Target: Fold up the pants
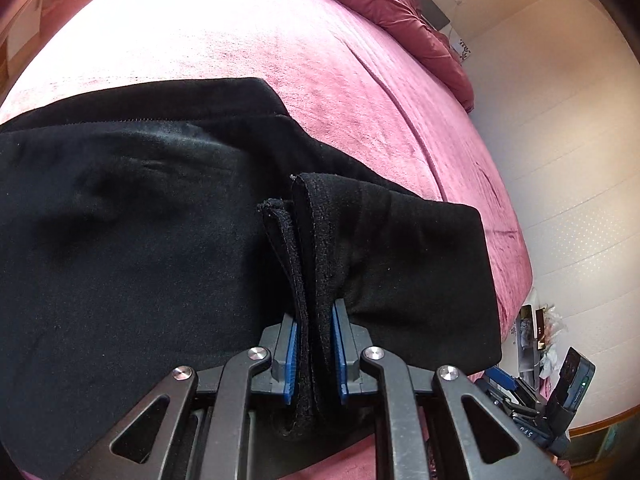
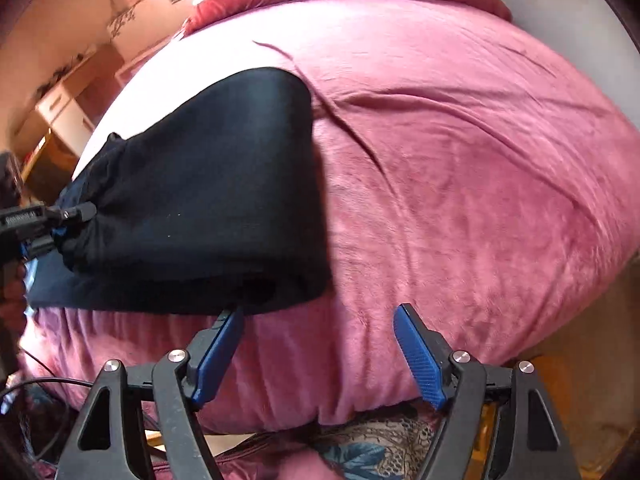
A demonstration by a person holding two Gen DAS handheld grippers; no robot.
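The black pants (image 1: 152, 216) lie folded on the pink bed cover (image 1: 328, 64). My left gripper (image 1: 314, 312) is shut on a bunched edge of the pants, several layers pinched between its blue pads (image 1: 290, 356). In the right wrist view the pants (image 2: 208, 200) form a thick folded block at the bed's near left. My right gripper (image 2: 320, 316) is open and empty just off the block's near right corner; its left fingertip (image 2: 230, 322) sits at the fabric's lower edge. The left gripper (image 2: 60, 216) shows at the left edge, holding the pants' end.
A rumpled red duvet (image 1: 404, 4) lies along the bed's far end. The bed cover (image 2: 460, 168) stretches wide to the right of the pants. Furniture and shelves (image 2: 60, 112) stand at the left. A patterned cloth (image 2: 372, 448) lies below the bed's edge. The right gripper (image 1: 560, 396) shows low right.
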